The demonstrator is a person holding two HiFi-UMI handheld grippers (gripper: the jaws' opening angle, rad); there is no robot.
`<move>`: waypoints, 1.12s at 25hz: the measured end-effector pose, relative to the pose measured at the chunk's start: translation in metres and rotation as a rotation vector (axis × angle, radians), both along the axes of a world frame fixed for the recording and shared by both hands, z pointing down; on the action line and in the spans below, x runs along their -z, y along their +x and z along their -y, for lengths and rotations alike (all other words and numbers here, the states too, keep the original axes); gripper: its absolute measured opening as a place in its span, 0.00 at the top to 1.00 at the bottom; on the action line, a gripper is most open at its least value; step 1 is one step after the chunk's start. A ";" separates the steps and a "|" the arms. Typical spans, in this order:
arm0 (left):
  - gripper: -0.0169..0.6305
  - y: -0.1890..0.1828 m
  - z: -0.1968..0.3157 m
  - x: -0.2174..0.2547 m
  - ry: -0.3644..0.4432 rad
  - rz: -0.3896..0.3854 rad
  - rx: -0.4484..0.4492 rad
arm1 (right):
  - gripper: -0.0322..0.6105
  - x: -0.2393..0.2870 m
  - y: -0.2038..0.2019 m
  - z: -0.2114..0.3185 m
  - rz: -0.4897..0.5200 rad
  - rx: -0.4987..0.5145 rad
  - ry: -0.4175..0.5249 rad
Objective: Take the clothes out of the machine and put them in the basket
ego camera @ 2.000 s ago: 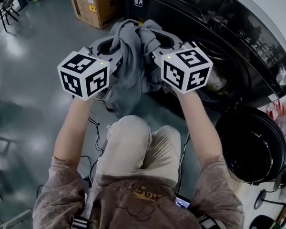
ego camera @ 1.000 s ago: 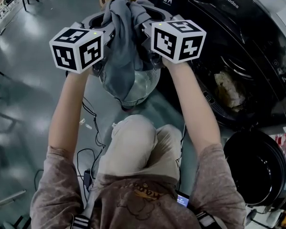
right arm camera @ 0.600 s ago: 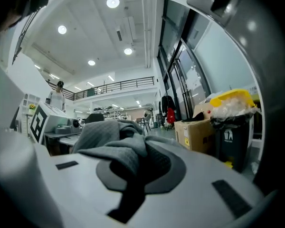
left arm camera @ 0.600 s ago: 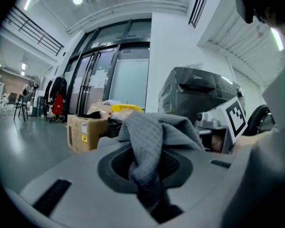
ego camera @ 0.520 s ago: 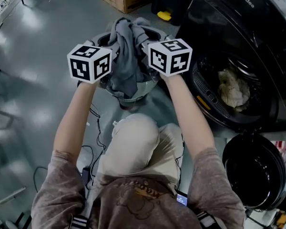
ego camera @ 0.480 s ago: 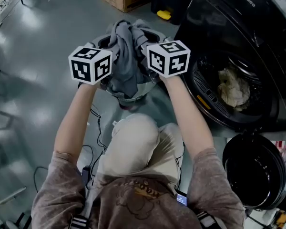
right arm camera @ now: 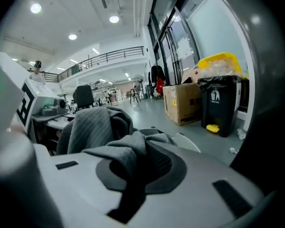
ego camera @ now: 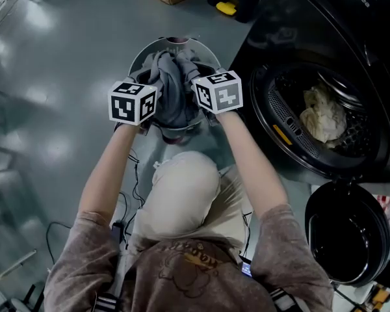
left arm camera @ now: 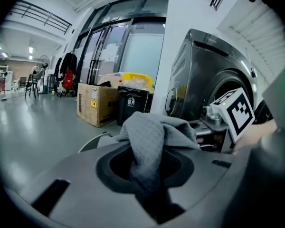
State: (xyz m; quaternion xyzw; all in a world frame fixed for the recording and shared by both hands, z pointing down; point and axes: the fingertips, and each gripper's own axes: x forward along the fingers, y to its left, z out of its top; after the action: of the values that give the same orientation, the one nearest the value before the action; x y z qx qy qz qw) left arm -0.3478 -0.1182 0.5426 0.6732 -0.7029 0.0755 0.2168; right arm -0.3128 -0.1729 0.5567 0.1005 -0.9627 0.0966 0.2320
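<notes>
Left hand-held gripper (left arm camera: 143,182) and right hand-held gripper (right arm camera: 129,175) each clamp the grey garment (ego camera: 172,90) over the basket (ego camera: 140,52); machine rim (ego camera: 268,119) near at 3 o'clock, bare floor (ego camera: 52,83) at 9 o'clock.

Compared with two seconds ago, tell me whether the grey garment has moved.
Yes. The grey garment has come down from beside the washing machine opening and now sits within the rim of the basket.

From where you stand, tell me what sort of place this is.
Probably a big workshop or lab hall, not a home laundry: a polished grey floor, a railed mezzanine, and a cardboard box near a front-loading washing machine.
</notes>
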 end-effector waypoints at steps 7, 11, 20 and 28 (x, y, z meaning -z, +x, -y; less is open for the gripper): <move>0.69 0.001 -0.013 -0.040 -0.169 0.020 -0.031 | 0.86 -0.037 0.018 0.004 -0.183 -0.034 0.040; 0.63 0.011 -0.021 -0.051 -0.253 0.036 -0.100 | 0.76 -0.049 0.039 0.007 -0.272 -0.020 0.061; 0.59 -0.001 -0.041 -0.067 -0.339 0.050 -0.088 | 0.58 -0.037 0.057 0.004 -0.282 0.018 0.073; 0.55 0.001 -0.041 -0.023 -0.219 0.014 -0.065 | 0.58 -0.018 0.063 -0.007 -0.215 -0.007 0.068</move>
State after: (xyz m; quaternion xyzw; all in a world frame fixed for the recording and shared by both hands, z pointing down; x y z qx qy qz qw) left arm -0.3464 -0.0774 0.5657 0.6675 -0.6697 0.1635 0.2814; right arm -0.2503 -0.1657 0.5751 0.1216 -0.9346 0.0534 0.3300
